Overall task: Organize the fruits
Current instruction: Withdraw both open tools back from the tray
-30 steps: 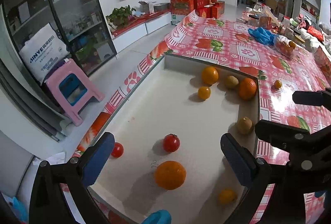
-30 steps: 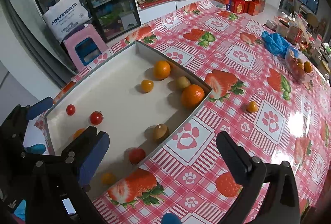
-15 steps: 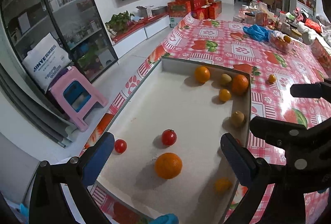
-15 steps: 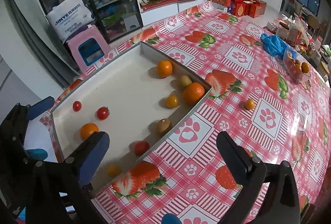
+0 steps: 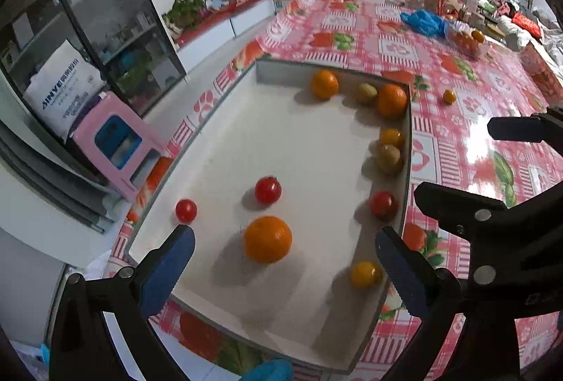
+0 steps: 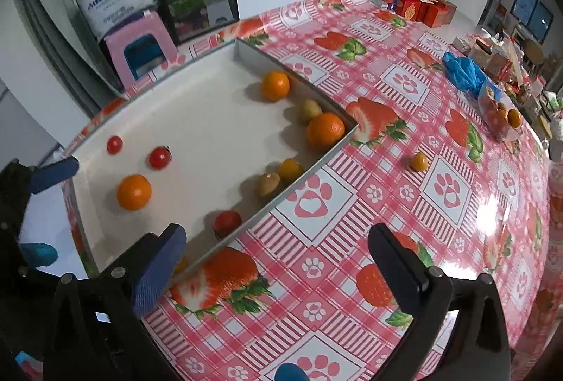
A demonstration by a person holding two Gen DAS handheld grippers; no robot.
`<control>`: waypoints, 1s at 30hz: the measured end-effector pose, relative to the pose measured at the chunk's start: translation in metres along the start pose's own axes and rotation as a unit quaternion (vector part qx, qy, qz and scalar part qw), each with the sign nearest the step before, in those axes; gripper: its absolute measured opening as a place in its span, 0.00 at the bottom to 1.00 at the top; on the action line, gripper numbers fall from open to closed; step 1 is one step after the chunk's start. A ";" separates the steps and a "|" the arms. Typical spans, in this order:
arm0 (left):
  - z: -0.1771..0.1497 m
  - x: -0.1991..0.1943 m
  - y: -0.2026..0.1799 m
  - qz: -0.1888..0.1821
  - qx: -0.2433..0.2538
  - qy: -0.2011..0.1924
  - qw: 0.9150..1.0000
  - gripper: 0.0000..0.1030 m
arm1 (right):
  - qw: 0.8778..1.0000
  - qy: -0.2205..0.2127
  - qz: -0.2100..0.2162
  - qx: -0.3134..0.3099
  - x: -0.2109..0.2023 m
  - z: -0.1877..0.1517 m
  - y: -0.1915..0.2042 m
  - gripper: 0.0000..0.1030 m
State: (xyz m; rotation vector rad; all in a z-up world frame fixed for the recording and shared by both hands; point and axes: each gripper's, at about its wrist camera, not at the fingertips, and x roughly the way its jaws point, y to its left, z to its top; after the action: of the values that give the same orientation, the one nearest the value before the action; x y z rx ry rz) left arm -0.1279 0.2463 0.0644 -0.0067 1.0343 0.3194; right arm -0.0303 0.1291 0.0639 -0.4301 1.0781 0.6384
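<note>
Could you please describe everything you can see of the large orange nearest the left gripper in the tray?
The large orange is round, bright and glossy with a faintly dimpled peel. It sits alone on the white floor of the shallow grey-walled tray, near its front end, touching no other fruit. A red tomato lies just beyond. The left gripper hovers open above it.

In the right wrist view a small yellow fruit (image 6: 181, 264) in the tray (image 6: 197, 120) is mostly hidden behind the right gripper's finger (image 6: 158, 270). The bag of fruit (image 6: 501, 113) is too small to tell apart.
</note>
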 end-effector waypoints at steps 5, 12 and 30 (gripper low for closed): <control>-0.002 0.005 0.003 0.003 -0.004 0.026 1.000 1.00 | 1.000 0.007 -0.016 -0.012 0.001 0.006 0.002 1.00; -0.002 0.010 0.009 -0.007 -0.017 0.043 0.999 1.00 | 1.000 0.020 -0.010 -0.020 0.009 0.007 0.006 1.00; -0.002 0.014 0.011 0.020 -0.004 0.035 0.999 1.00 | 0.999 0.022 -0.005 -0.025 0.015 0.013 0.013 1.00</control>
State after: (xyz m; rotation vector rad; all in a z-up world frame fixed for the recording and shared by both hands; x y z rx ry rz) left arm -0.1263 0.2605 0.0528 -0.0042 1.1040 0.3606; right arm -0.0254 0.1504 0.0555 -0.4933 1.1021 0.6503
